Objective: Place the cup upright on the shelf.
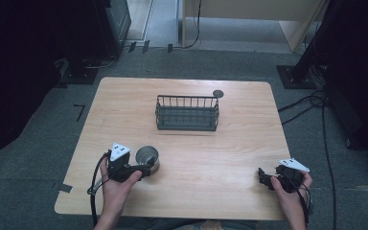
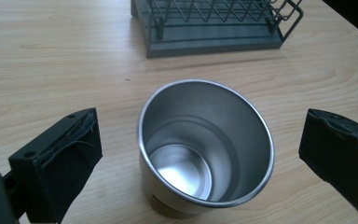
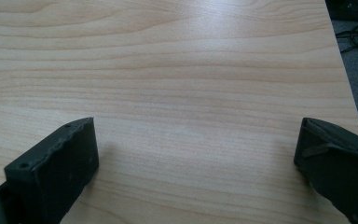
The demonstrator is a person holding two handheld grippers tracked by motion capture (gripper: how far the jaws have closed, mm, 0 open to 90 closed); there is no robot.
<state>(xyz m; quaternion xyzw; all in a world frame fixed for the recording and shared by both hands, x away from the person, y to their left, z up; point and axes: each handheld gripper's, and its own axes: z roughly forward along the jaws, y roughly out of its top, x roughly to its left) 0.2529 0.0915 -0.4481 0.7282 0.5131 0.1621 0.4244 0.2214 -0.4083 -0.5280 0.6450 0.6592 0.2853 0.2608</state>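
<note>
A shiny steel cup (image 1: 147, 158) (image 2: 205, 147) stands upright and empty on the wooden table (image 1: 206, 153), near its front left. My left gripper (image 1: 146, 168) (image 2: 200, 149) is open, its two black jaws spread wide on either side of the cup without touching it. A dark wire basket (image 1: 187, 113) (image 2: 214, 23) sits at the table's middle back, beyond the cup. My right gripper (image 1: 264, 178) (image 3: 196, 154) rests low near the front right edge, open, with bare table (image 3: 186, 84) between its jaws.
A small dark round disc (image 1: 218, 93) lies behind the basket's right end. Cables (image 1: 311, 103) run over the grey floor to the right of the table. Black stands and equipment ring the table's far side.
</note>
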